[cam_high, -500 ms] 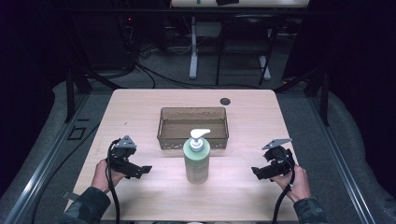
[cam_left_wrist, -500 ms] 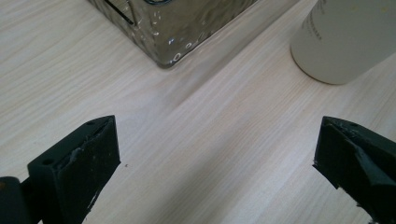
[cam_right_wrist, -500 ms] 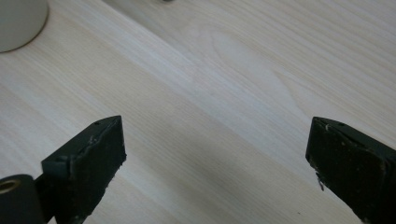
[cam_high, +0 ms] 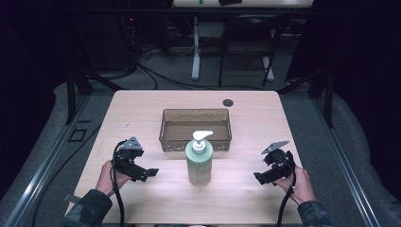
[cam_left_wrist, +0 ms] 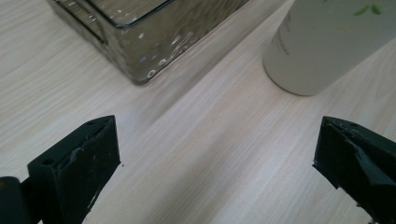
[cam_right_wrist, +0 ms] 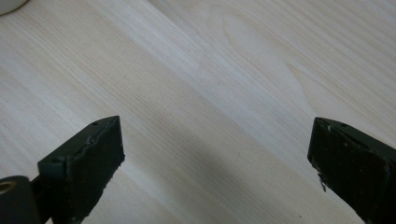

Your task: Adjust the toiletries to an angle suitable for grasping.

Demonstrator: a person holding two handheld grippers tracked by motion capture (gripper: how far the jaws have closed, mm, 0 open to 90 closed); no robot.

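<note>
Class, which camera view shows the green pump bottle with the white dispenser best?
The high view: the whole green pump bottle with the white dispenser stands upright there. The left gripper view catches its lower body; the right gripper view, a sliver of its base.

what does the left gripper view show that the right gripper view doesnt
The left gripper view alone takes in a corner of the clear bin and the lower body of the pump bottle, standing apart on the table. The right gripper view alone has a small pale curved edge at its top left corner, too little to name. Both share the light wood table and a wide-open claw, left claw, right claw.
</note>
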